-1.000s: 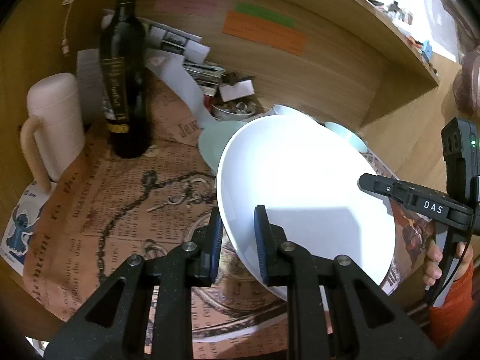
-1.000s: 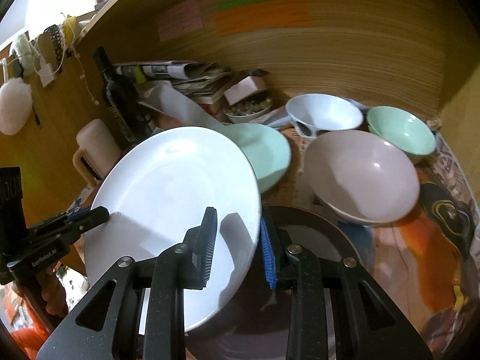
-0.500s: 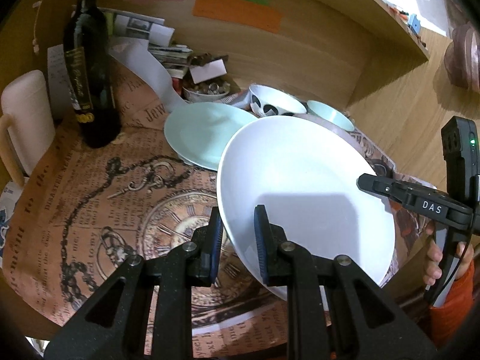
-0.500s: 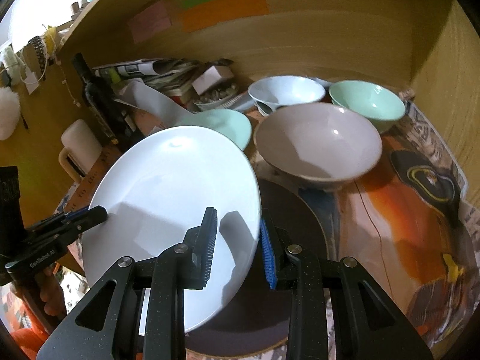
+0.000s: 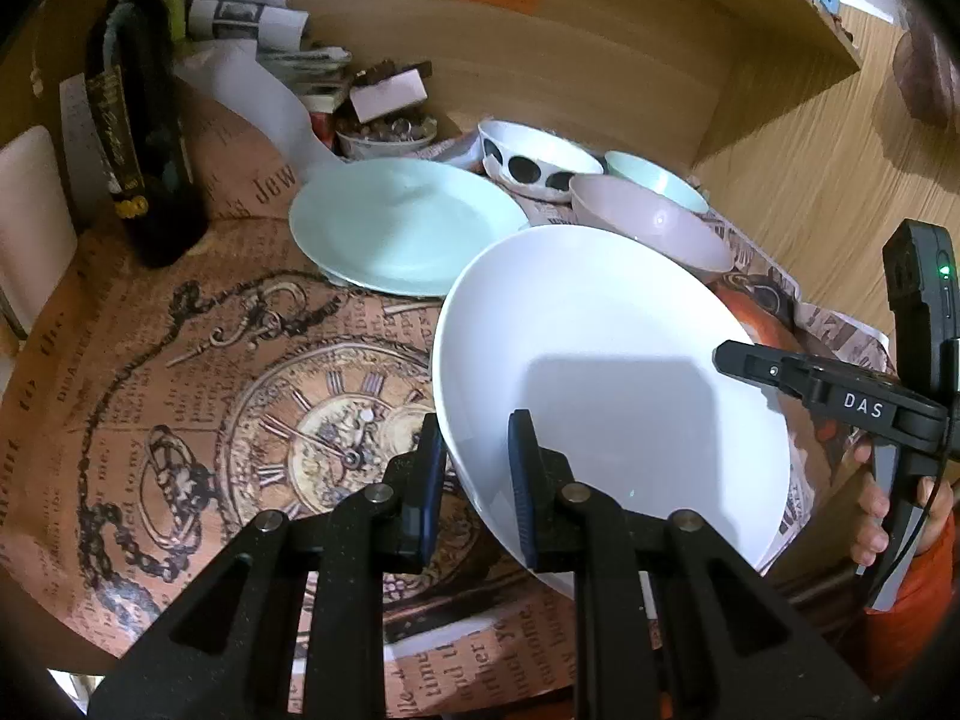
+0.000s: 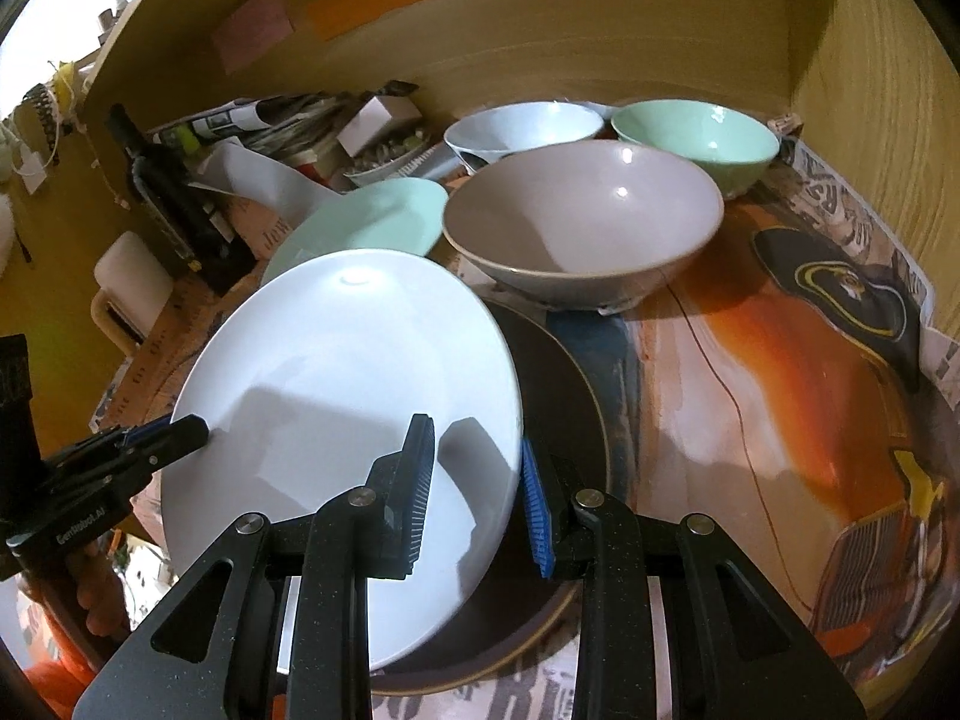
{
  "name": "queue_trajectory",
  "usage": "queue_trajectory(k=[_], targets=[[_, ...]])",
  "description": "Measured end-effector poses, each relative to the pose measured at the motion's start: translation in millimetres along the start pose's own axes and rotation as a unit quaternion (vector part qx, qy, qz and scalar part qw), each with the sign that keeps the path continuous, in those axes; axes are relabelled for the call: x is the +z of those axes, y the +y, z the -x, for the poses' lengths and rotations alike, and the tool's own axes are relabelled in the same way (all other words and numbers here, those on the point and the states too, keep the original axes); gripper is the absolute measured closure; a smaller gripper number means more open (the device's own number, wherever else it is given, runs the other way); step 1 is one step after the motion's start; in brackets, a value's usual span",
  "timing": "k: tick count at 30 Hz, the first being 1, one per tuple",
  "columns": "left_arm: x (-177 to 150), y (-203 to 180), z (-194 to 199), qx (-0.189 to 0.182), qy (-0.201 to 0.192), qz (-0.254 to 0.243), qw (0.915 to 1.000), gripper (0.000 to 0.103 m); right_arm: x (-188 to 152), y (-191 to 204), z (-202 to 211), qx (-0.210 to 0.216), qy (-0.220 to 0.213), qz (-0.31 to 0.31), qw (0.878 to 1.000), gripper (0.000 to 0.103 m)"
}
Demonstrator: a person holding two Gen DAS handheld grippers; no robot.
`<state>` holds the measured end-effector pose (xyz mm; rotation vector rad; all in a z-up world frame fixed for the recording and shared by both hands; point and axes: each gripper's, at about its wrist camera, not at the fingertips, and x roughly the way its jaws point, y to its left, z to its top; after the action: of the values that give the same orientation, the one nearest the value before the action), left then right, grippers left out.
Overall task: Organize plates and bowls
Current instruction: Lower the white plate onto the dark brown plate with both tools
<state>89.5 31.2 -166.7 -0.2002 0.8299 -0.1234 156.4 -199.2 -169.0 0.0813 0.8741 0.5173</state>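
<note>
A large white plate [image 5: 600,360] hangs tilted above the table, gripped on opposite rims. My left gripper [image 5: 474,480] is shut on its left rim. My right gripper [image 6: 480,492] is shut on its right rim, and the plate [image 6: 348,372] fills the left of that view. Under it lies a dark brown plate [image 6: 564,396]. Behind are a mint plate [image 5: 402,228], a mauve bowl [image 6: 588,222], a green bowl [image 6: 690,138] and a white bowl with black spots [image 5: 540,156].
A dark wine bottle [image 5: 144,138] and a pale mug [image 5: 30,222] stand at the left. Papers and a small dish of bits [image 5: 384,132] crowd the back wall. Wooden walls close the back and right. A printed paper mat [image 5: 240,390] covers the table.
Both grippers have carried the white plate forward and down, closer to the dark plate. The bowls and mint plate now show nearer; the bottle and mug slid towards the left edge.
</note>
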Motion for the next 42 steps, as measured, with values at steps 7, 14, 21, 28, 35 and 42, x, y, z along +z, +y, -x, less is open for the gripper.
queue_trajectory(k=[7,14,21,28,35,42], targets=[[0.4,-4.2,-6.3,0.002,0.005,-0.005,1.0,0.083,-4.5,-8.2,-5.2,-0.002,0.01,-0.01,1.0,0.077],[1.6,-9.1,-11.7,0.008,0.004,-0.013,0.9999,0.083,-5.7,-9.3,-4.9,-0.005,0.012,-0.012,1.0,0.077],[2.4,-11.1,-16.7,0.011,0.004,-0.014,0.9998,0.081,-6.3,-9.6,-2.8,-0.009,0.009,-0.006,1.0,0.077],[3.1,-13.9,-24.1,0.008,0.007,-0.019,0.9998,0.079,-7.8,-12.6,1.9,-0.012,0.005,-0.009,1.0,0.077],[2.3,-17.5,-29.4,0.004,0.011,-0.026,0.9996,0.076,-8.7,-13.9,6.5,-0.018,0.003,-0.004,1.0,0.077],[1.0,-19.0,-29.9,0.002,0.011,-0.036,0.9993,0.072,-8.0,-10.9,7.1,-0.025,0.008,0.008,1.0,0.076]])
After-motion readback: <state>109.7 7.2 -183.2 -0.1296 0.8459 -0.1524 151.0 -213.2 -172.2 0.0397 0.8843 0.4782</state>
